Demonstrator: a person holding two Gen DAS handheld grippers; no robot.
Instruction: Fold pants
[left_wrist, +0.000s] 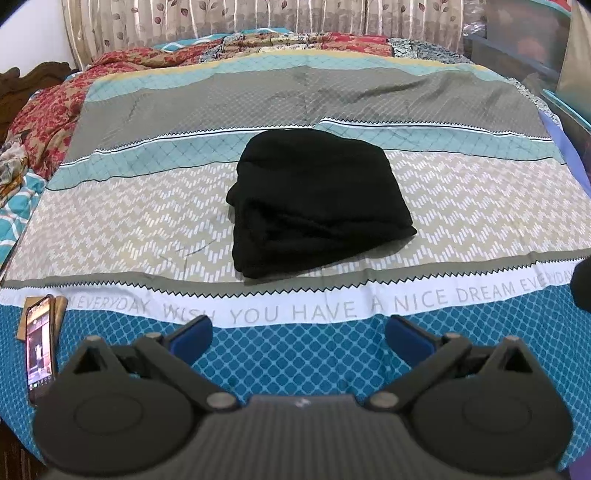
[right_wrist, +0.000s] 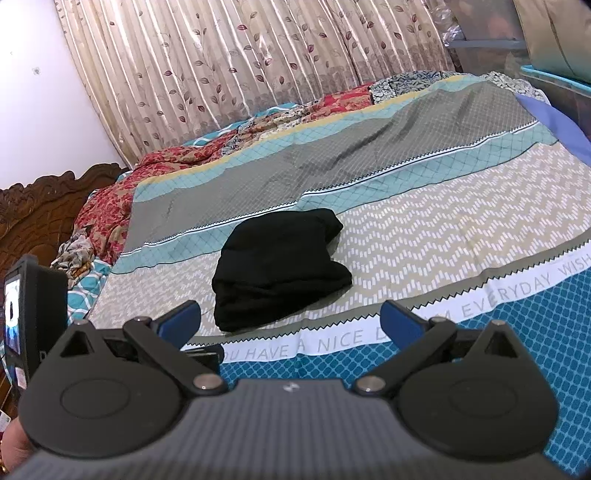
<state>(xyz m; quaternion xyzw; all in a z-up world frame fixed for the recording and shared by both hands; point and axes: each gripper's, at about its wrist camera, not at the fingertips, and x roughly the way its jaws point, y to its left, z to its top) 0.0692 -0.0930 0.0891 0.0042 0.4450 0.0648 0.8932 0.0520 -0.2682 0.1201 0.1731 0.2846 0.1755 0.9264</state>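
Black pants (left_wrist: 317, 203) lie folded in a compact stack on the patterned bedsheet (left_wrist: 129, 221), in the middle of the bed. They also show in the right wrist view (right_wrist: 280, 266). My left gripper (left_wrist: 299, 338) is open and empty, held back over the blue front part of the sheet, short of the pants. My right gripper (right_wrist: 291, 321) is open and empty too, near the front edge and to the right of the pants. The left gripper's body (right_wrist: 26, 325) shows at the left edge of the right wrist view.
A phone (left_wrist: 38, 350) lies on the sheet at the front left. Rumpled red floral bedding (left_wrist: 48, 122) is piled at the far left and back. A carved wooden headboard (right_wrist: 33, 218) stands at the left, curtains (right_wrist: 240, 66) behind the bed, storage boxes (right_wrist: 491, 44) at the right.
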